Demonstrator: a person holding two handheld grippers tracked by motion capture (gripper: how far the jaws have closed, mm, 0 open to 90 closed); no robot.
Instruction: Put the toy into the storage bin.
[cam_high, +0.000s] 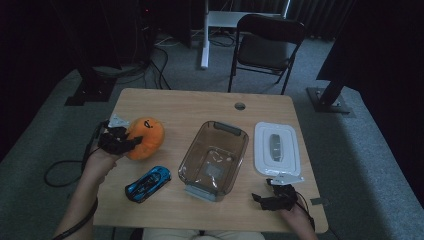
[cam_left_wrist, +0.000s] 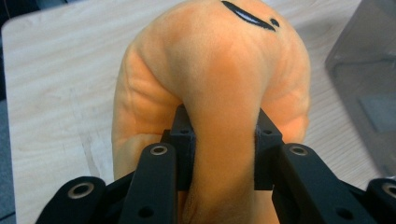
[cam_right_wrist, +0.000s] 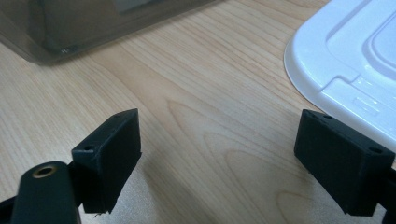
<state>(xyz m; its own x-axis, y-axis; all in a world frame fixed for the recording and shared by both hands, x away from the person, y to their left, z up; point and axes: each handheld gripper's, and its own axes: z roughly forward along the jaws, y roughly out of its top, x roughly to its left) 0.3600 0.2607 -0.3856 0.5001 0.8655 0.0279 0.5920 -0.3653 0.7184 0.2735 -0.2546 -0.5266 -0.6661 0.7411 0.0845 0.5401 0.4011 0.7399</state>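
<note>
1. My left hand-held gripper (cam_high: 131, 142) is clamped on the orange plush (cam_left_wrist: 212, 88), squeezing a fold of it at the desk's (cam_high: 200, 105) left side.
2. My right hand-held gripper (cam_right_wrist: 219, 158) has its jaws wide apart above bare wood, near the white lid (cam_right_wrist: 345, 65).
3. A clear bin (cam_high: 215, 157) sits mid-desk, a blue car (cam_high: 147, 183) just left of it.

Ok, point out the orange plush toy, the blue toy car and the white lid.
orange plush toy (cam_left_wrist: 219, 60), left gripper view, on the bulging fabric above the jaws.
blue toy car (cam_high: 148, 183), high view, on its roof.
white lid (cam_high: 276, 148), high view, on its raised centre panel.
</note>
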